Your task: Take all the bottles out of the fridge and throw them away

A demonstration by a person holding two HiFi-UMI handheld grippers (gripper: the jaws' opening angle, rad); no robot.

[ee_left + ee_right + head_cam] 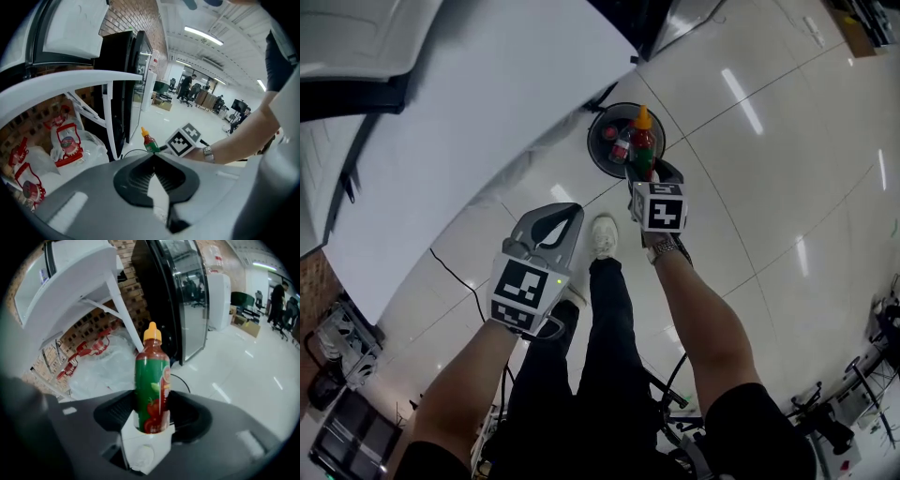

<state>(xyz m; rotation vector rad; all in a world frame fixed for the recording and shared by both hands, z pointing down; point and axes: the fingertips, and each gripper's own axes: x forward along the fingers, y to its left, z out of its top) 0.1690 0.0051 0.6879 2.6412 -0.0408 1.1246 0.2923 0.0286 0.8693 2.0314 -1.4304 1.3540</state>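
Observation:
My right gripper (pixel 645 171) is shut on a sauce bottle (pixel 642 142) with a green label, red contents and an orange cap. It holds the bottle upright over a round black bin (pixel 598 127) on the floor. In the right gripper view the bottle (pixel 152 378) stands between the jaws of this gripper (pixel 152 414), pressed at its lower part. At least two more small bottles (pixel 619 147) lie inside the bin. My left gripper (pixel 566 214) hangs lower left of the bin, shut with nothing in it; its tips (pixel 152 157) meet. The left gripper view also catches the held bottle (pixel 149 142).
A black fridge (pixel 180 296) with a glass door stands close by. A large white panel (pixel 469 131) fills the upper left of the head view. White plastic bags with red print (pixel 65 145) lie by the brick wall. My white shoe (pixel 603 234) is near the bin. People stand far off in the office.

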